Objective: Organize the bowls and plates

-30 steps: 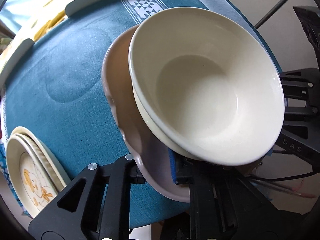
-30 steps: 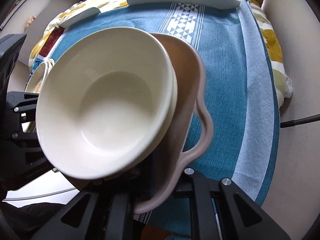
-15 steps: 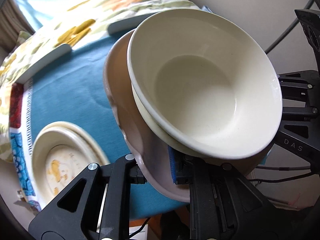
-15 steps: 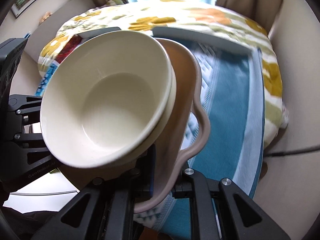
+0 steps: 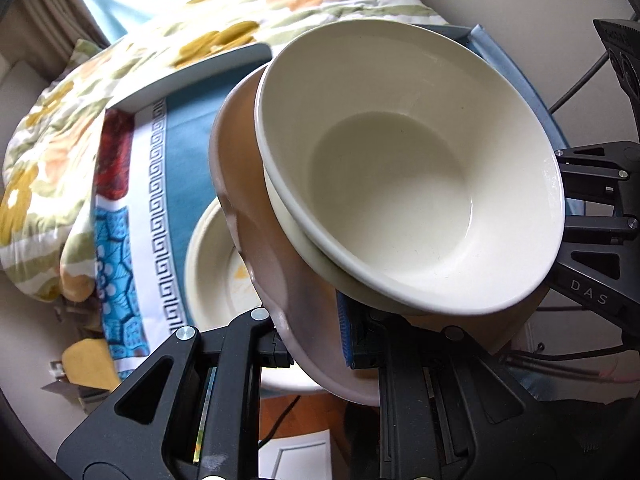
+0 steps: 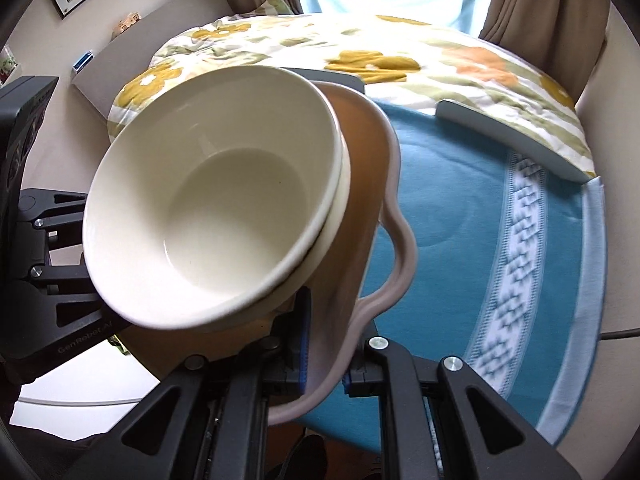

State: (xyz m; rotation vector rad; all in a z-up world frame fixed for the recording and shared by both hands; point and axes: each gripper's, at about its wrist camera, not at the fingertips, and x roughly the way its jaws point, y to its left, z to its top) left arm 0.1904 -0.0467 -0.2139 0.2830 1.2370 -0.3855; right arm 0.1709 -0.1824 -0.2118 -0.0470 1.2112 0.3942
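A pink wavy-rimmed dish (image 5: 280,272) (image 6: 396,232) hangs in the air above the table, carrying two nested cream bowls (image 5: 408,176) (image 6: 224,208). My left gripper (image 5: 316,340) is shut on the dish's left rim. My right gripper (image 6: 324,372) is shut on its right rim. Each gripper shows at the far side of the other's view. Below the dish at the left, a stack of cream plates (image 5: 212,272) with a yellow print lies on the blue tablecloth (image 5: 188,152) (image 6: 460,240); the dish hides part of the stack.
A flowered quilt (image 5: 52,148) (image 6: 420,56) lies behind the table, in front of a bright curtained window. Grey raised edge pieces (image 5: 192,80) (image 6: 508,140) border the cloth at the back. Cables and floor show below the table edge.
The dish with its bowls has risen and travelled over the table, both grippers still clamped on it. The plate stack has come into view under its left side, and the quilt and window now show.
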